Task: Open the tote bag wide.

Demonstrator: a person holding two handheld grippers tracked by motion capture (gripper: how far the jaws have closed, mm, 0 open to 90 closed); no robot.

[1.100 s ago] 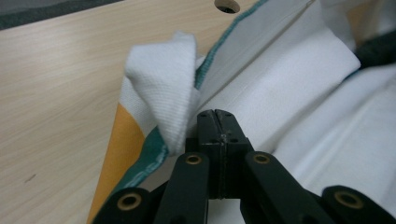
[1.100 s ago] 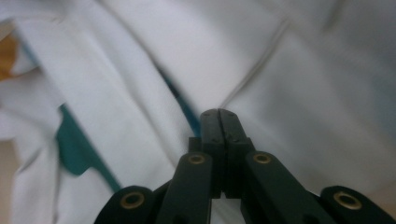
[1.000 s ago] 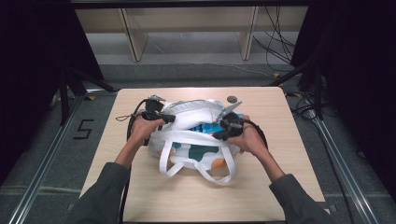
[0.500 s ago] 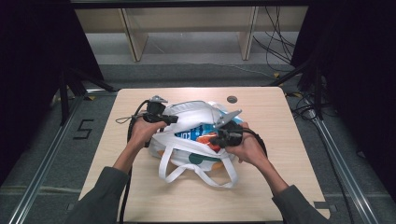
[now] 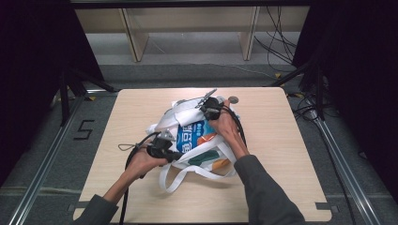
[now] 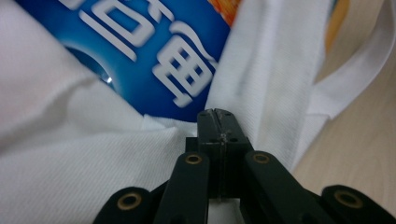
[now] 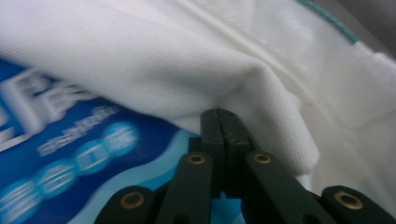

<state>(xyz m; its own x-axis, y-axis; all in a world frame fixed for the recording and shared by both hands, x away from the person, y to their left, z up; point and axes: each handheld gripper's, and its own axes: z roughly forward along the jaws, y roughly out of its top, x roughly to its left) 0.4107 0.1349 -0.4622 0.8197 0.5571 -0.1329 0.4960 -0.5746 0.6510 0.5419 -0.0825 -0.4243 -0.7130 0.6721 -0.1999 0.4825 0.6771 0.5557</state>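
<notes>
With the white bag (image 5: 197, 140) mid-table, your left gripper (image 6: 218, 116) clenches its near edge and your right gripper (image 7: 222, 116) its far edge, apparently spreading it; next, probably pull them evenly apart.

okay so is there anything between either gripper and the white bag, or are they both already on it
Nothing visible stands between them. The left gripper has its jaws closed on the white bag's fabric at the near left side, and the right gripper is pinched on a fold of it at the far side, beside the blue printed panel.
</notes>
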